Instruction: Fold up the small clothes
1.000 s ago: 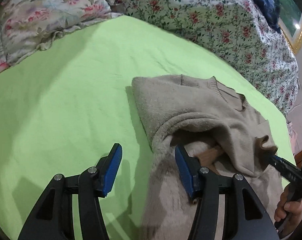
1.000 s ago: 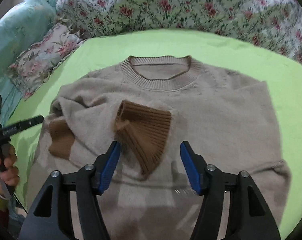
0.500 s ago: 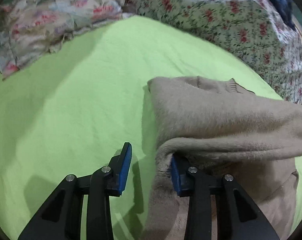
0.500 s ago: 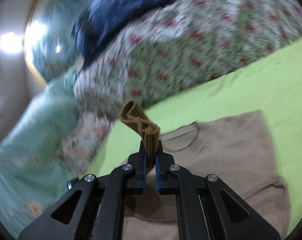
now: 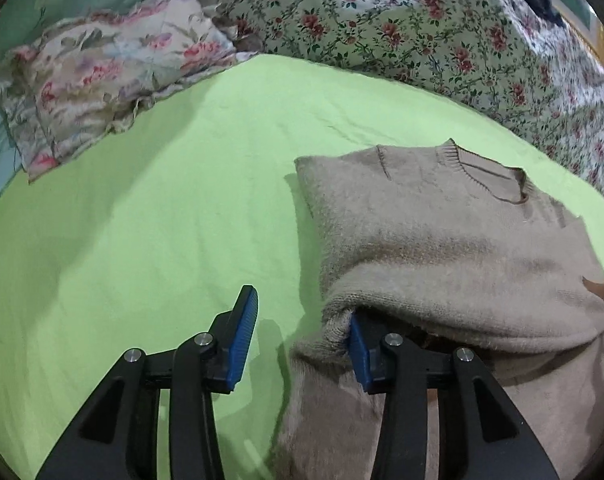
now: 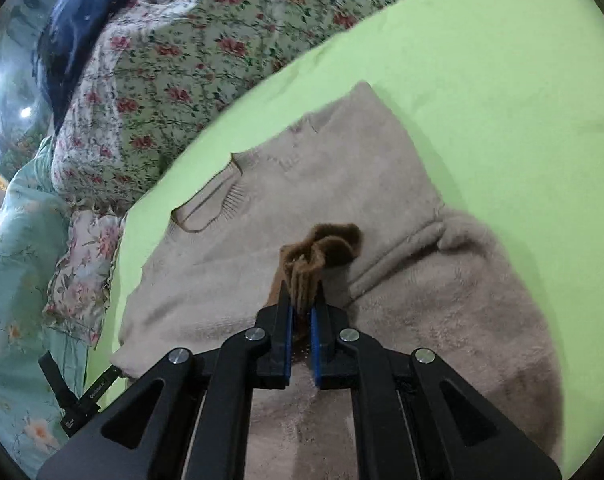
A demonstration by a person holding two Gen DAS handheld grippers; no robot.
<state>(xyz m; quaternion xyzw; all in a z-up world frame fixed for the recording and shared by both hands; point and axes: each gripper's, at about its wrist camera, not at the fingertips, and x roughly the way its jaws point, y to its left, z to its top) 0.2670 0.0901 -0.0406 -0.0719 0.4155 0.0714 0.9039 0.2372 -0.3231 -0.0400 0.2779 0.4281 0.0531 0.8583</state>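
Pinching brown cuff (image 6: 322,256): right gripper (image 6: 300,316) | left gripper (image 5: 302,344) parted, tilted down

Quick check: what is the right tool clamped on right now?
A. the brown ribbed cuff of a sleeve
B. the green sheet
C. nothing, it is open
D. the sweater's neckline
A: in the right wrist view the right tool is shut on the brown ribbed cuff, above the beige sweater.

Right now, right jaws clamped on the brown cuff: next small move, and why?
Probably carry the brown cuff a little further across the beige sweater, then lay it flat. The right gripper holds it bunched above the body, while the left gripper stands open at the sleeve fold.
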